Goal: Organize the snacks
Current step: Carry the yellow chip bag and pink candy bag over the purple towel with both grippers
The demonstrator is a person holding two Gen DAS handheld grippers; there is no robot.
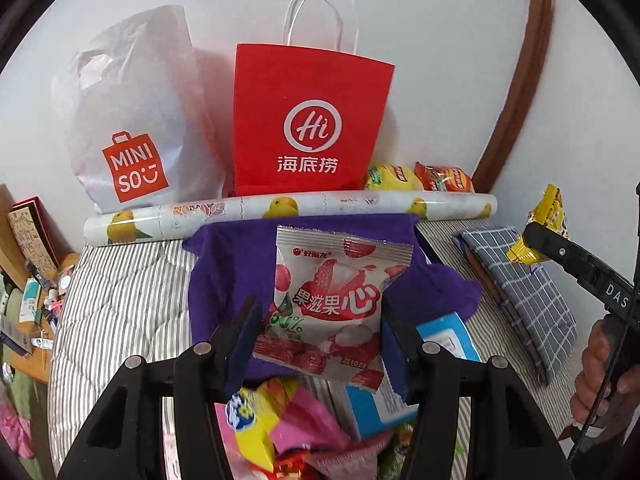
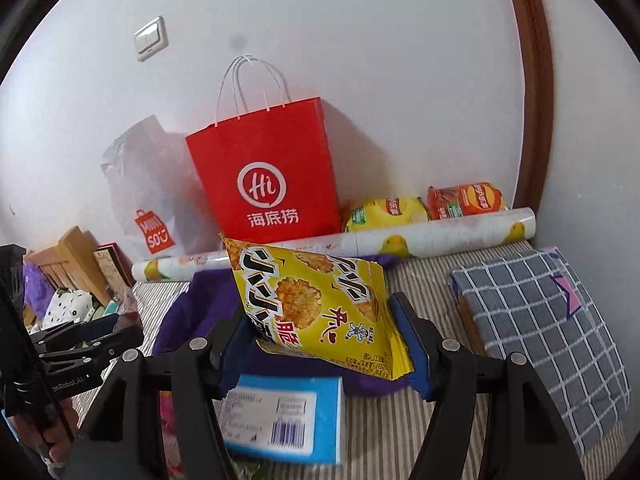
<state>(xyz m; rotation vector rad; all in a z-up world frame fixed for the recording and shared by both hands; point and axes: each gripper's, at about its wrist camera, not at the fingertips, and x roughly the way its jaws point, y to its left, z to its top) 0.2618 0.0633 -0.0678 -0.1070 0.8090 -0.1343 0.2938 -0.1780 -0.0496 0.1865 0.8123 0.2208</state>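
My left gripper (image 1: 320, 332) is shut on a white-and-red lychee candy packet (image 1: 332, 300), held upright above a pile of snack packets (image 1: 276, 428) on the bed. My right gripper (image 2: 324, 332) is shut on a yellow rice-cracker packet (image 2: 320, 304), held above a blue box (image 2: 280, 416); it also shows in the left wrist view (image 1: 544, 236) at the right. A red paper bag (image 1: 308, 120) and a white Miniso plastic bag (image 1: 132, 120) stand against the wall; both show in the right wrist view (image 2: 272, 180) too.
A roll of fruit-print paper (image 1: 288, 212) lies in front of the bags. Yellow and orange crisp packets (image 2: 424, 204) sit behind it at right. A purple cloth (image 1: 224, 272) covers the striped bed. A checked pillow (image 2: 552, 340) lies right. A cluttered wooden shelf (image 1: 28, 280) is left.
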